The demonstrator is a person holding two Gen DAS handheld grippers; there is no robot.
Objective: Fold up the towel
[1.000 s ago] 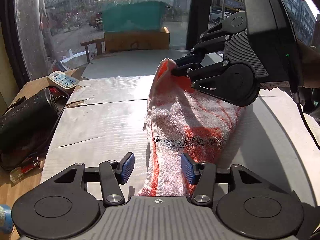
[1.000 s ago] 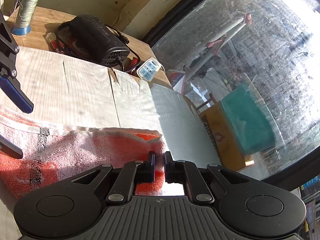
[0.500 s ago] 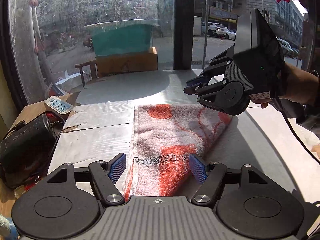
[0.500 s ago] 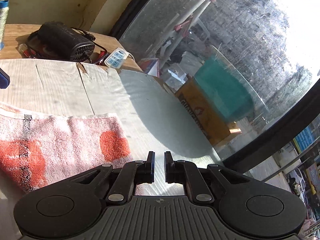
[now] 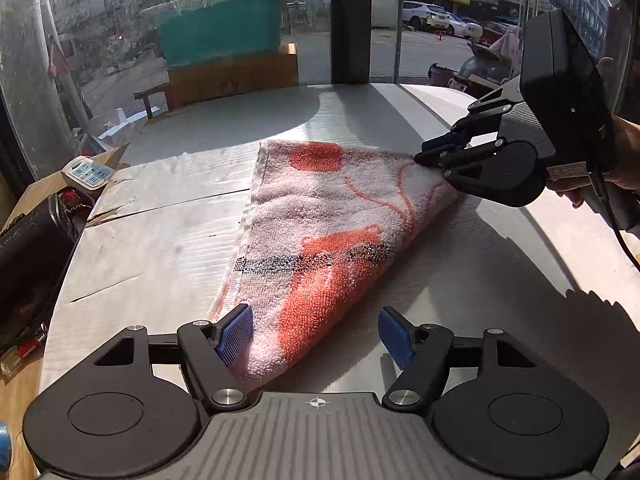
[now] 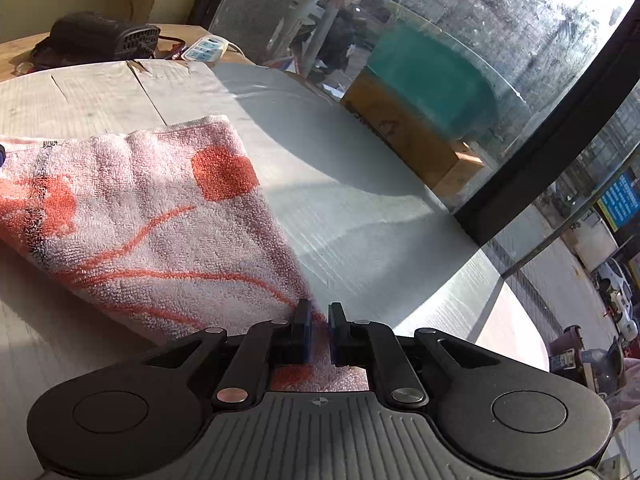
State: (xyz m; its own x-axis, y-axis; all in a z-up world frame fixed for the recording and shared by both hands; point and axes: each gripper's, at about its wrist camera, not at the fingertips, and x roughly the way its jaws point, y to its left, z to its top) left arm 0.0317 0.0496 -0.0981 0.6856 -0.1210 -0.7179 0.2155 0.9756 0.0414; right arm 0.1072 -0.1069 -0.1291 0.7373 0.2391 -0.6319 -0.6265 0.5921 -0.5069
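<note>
A pink and white towel (image 5: 328,236) with orange patches lies folded flat on the white round table (image 5: 160,248). It also shows in the right wrist view (image 6: 144,224). My left gripper (image 5: 316,336) is open, its blue pads on either side of the towel's near corner. My right gripper (image 5: 424,154) sits low at the towel's far right corner. In its own view the right gripper (image 6: 318,320) has a narrow gap between its jaws, and the towel's corner lies under and between them. I cannot tell if it is pinched.
A black device (image 5: 28,248) with cables and a white power strip (image 5: 86,170) lie at the table's left edge. A curved window stands beyond the table. A hand (image 5: 588,176) holds the right gripper at the right.
The right gripper let go of the raised towel end, and the towel now lies flat. The right gripper rose, then came down to the towel's far right corner. The left gripper opened wider.
</note>
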